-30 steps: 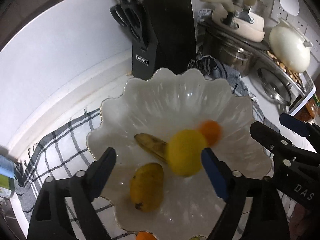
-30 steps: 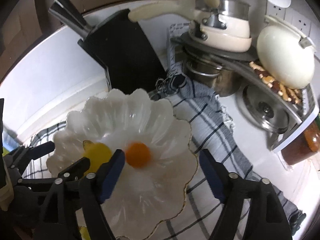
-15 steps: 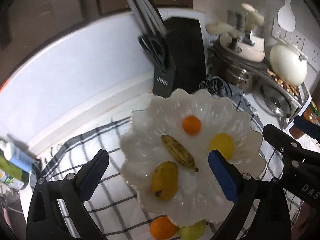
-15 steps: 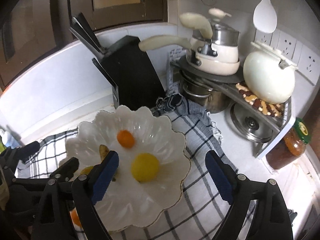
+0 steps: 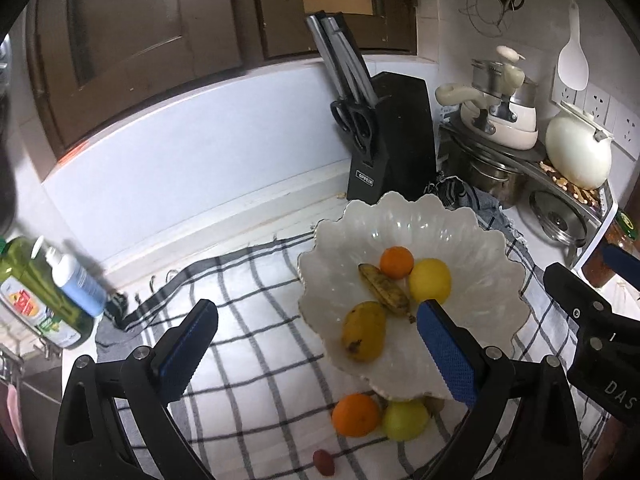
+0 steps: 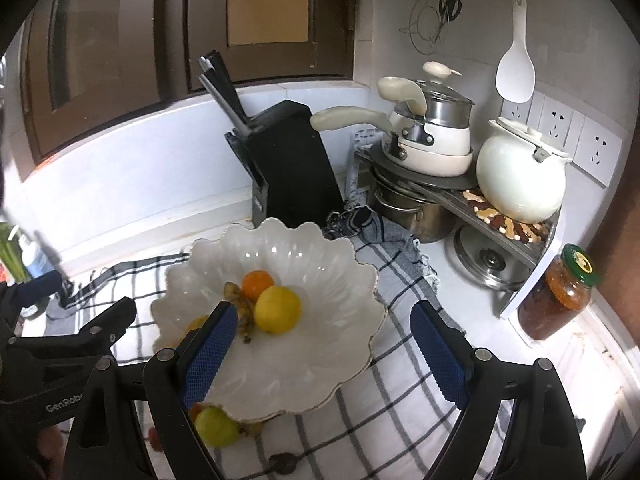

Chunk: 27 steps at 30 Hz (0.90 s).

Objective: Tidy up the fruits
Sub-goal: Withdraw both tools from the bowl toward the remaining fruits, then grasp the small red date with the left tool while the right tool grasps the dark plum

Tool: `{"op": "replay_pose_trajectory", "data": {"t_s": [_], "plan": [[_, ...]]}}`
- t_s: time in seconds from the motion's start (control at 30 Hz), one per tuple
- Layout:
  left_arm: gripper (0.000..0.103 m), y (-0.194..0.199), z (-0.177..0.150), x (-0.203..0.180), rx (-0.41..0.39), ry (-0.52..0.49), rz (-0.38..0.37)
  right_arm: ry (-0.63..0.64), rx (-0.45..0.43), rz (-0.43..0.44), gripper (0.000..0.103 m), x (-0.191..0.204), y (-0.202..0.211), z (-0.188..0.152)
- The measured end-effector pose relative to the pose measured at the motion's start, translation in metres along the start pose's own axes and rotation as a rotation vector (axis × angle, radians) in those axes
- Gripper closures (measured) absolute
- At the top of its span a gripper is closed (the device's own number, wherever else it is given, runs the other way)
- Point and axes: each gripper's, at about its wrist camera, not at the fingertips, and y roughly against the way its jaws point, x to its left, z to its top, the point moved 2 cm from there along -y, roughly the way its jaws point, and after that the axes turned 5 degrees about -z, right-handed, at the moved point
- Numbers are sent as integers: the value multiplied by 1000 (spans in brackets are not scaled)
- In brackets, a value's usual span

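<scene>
Task partway: white scalloped ceramic bowl (image 5: pixel 472 240) holding small orange (image 5: pixel 396 262), yellow lemon (image 5: pixel 430 280), spotted banana (image 5: pixel 384 290), yellow mango (image 5: pixel 363 331). Outside bowl's near rim: second orange (image 5: pixel 355 415), green fruit (image 5: pixel 405 419), small red fruit (image 5: pixel 323 461). Left gripper (image 5: pixel 316 354), right gripper (image 6: pixel 324 354): jaws wide, empty.

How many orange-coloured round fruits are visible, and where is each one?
2. One orange lies inside the white bowl, beside the yellow lemon. The other orange lies on the checked cloth below the bowl's near rim. More may be hidden under the bowl.
</scene>
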Motion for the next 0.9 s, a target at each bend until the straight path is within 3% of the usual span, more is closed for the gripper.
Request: {"op": "replay_pose_trajectory", "data": {"t_s": [0.53,0.9], "plan": [[2,15,-46,6,21,22,28,12,31,35,15,10,14,-41],[2,8,-80,6,44,39,33,28,78,69,22,17,3,-74]]}}
